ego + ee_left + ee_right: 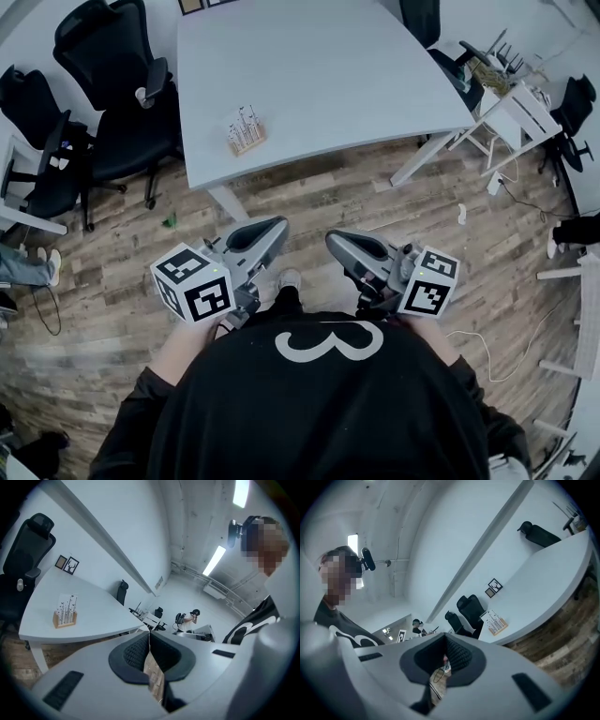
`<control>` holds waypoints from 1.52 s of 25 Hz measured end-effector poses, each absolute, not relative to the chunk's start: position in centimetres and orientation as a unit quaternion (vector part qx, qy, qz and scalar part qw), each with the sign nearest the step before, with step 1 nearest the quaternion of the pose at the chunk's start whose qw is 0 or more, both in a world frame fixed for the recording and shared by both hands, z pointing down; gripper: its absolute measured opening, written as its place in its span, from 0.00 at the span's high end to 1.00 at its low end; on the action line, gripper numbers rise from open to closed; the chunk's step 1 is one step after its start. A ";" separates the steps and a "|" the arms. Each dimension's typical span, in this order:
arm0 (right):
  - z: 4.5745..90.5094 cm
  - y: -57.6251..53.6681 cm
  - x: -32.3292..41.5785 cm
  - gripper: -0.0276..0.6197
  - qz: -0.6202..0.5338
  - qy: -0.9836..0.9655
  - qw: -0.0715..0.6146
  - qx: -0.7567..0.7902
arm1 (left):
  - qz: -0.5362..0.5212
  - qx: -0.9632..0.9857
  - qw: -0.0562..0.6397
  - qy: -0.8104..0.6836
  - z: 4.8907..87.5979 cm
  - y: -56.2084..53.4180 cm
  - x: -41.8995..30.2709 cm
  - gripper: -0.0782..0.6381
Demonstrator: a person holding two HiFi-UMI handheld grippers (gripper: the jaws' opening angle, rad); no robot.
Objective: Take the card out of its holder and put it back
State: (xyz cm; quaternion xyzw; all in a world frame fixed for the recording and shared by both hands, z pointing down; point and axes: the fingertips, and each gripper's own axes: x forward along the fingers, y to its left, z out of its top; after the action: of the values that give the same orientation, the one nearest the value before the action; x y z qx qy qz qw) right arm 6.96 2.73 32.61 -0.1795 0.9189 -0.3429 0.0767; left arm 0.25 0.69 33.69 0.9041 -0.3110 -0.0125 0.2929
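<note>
A white card with dark drawings stands upright in a small wooden holder point(246, 131) on the grey table point(319, 75), far ahead of me. It also shows as the card holder point(65, 612) in the left gripper view and the card holder point(496, 622) in the right gripper view. My left gripper point(272, 230) and right gripper point(339, 242) are held low against my body over the wooden floor, well short of the table. The left gripper point(149, 637) has its jaws shut with nothing between them. The right gripper point(444, 641) is likewise shut and empty.
Black office chairs point(103, 84) stand left of the table. A white desk point(516, 108) with clutter is at the right, and a cable point(497, 361) lies on the floor. A distant person point(190, 619) stands across the room. Two small frames point(67, 564) lean at the table's back.
</note>
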 end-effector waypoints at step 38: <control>36.3 -18.0 -2.1 0.94 -0.391 0.909 0.040 -0.139 | 0.045 0.857 0.303 -0.413 40.3 -20.2 -12.9 0.85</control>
State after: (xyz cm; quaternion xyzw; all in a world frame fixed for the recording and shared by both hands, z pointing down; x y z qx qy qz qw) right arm -2.12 -18.00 36.31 -0.1386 0.9091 -0.3909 0.0402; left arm -12.94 -20.25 40.30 0.8573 -0.4134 0.0449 0.3035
